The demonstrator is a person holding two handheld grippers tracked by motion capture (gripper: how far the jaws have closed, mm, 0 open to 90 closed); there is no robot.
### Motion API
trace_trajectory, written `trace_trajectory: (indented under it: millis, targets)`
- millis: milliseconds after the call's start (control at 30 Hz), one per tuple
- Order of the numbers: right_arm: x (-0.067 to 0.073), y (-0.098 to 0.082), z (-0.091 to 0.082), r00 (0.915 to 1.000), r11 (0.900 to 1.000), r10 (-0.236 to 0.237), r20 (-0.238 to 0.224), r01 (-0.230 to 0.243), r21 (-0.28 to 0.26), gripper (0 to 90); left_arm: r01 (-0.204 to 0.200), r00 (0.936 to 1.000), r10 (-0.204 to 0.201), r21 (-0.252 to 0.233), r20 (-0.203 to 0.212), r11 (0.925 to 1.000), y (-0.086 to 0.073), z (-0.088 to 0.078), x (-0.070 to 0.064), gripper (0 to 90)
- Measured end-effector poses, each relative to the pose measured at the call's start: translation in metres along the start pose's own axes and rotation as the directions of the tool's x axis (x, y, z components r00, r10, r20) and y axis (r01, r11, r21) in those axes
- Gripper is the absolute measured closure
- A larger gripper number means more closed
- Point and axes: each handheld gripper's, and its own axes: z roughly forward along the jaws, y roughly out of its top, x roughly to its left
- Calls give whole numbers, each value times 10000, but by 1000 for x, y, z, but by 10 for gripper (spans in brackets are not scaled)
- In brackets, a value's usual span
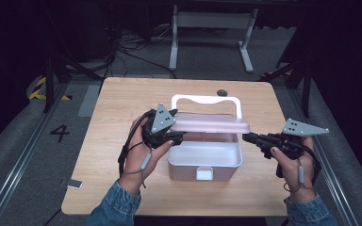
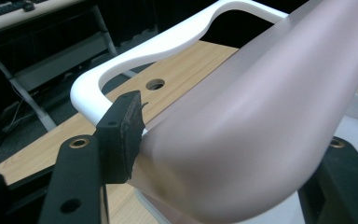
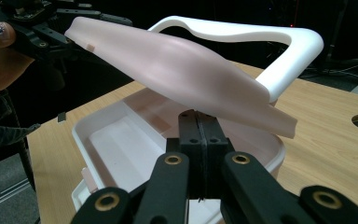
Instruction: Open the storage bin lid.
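**Mid-surface: box lid half up, left tool at its corner**

On the wooden surface [image 1: 122, 101], largest item first: a pale pink box [image 1: 204, 162] sits about centre, latch tab [image 1: 204, 173] facing the person. Inside is bare white in both the high view and the right gripper view.

Lid [image 1: 212, 123]: pink, hinged at the far side, raised and tilted above the box, not resting on the rim. White carry handle [image 1: 206, 100] stands up behind the lid, looped over its far edge.

Left tool [image 1: 173, 137]: at the lid's left front corner. In the left gripper view one jaw stands right against the outer face of that corner and the other jaw is low at the right edge of the frame, with the lid corner between them. Jaws are spread, not clamped down tight; whether both pads actually press on the lid I can't tell. Left hand [image 1: 139, 153] wraps the tool body, grey plate on top.

Right tool [image 1: 246, 137]: jaws fully clenched together, nothing between them. The tips point at the lid's right end, just beside it; contact can't be confirmed. In the right gripper view the closed jaws sit below the lid's near edge, over the box rim.

Small round hole [image 1: 222, 92] in the surface near its far edge, behind the handle.
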Motion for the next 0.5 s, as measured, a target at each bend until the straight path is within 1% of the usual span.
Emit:
trace_trajectory:
  millis: [67, 200, 367, 400, 500]
  targets:
    - [-1, -1, -2, 10000, 10000, 21, 55, -21, 7, 900, 36, 10000, -35, -63, 43, 10000, 0, 0, 2, 419]
    - [-2, -3, -6, 9998, 9999, 102, 184, -102, 10, 873, 164, 9998, -162, -161, 108, 9997, 0, 1, 4, 435]
    - [-7, -6, -15, 9988, 9999, 166, 471, -165, -24, 855, 97, 9999, -95, -206, 141, 9997, 0, 1, 8, 455]
    - [-8, -6, -16, 9985, 9998, 182, 514, -179, -61, 851, 144, 9997, -139, -225, 219, 9996, 0, 1, 8, 461]
    - [-9, -7, -18, 9982, 9997, 227, 549, -226, -19, 842, 205, 9996, -199, -275, 219, 9994, 0, 1, 10, 464]
